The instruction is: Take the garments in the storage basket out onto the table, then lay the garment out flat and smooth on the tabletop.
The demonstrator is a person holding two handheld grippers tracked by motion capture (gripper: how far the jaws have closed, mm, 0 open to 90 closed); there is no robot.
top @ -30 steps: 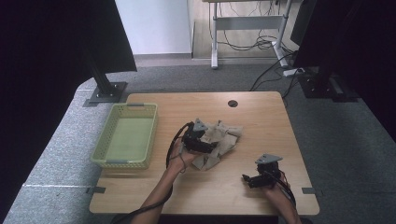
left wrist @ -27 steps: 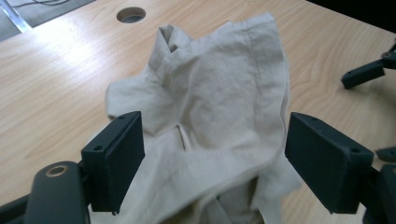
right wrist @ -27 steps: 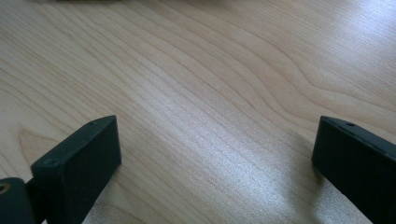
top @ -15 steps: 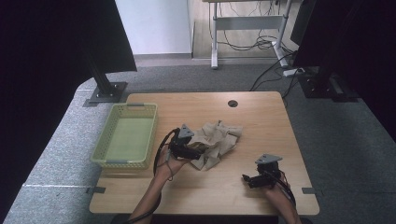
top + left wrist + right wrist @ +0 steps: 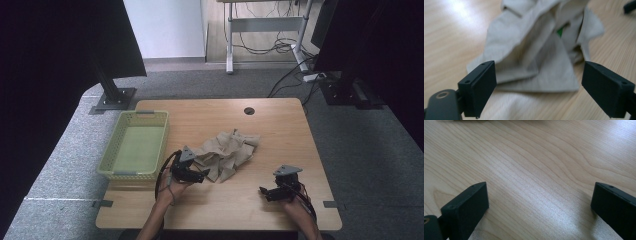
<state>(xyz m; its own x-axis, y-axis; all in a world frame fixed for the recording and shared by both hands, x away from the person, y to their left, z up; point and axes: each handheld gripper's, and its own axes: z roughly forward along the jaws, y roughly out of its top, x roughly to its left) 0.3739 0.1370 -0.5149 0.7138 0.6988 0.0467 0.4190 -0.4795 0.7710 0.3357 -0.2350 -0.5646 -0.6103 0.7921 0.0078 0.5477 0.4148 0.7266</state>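
A crumpled beige cloth (image 5: 227, 152) lies in the middle of the wooden table (image 5: 220, 115). My left gripper (image 5: 202, 174) sits at the cloth's near-left edge, low over the table, and its jaws have just been opening. In the left gripper view the cloth (image 5: 536, 47) spreads ahead of the wide-apart jaws of the left gripper (image 5: 539, 87), with nothing pinched between them. A bit of green shows in a fold. My right gripper (image 5: 264, 191) rests near the table's front right, open over bare wood (image 5: 536, 177).
A pale green plastic basket (image 5: 114, 150) stands on the left part of the table, empty. A round cable hole (image 5: 249, 110) is at the table's far side. Dark monitor stands and cables sit on the floor beyond.
My left gripper has drawn back toward the left and front, off the cloth's middle to its near-left edge, and sunk lower. The cloth lies flatter. The right gripper has stayed put.
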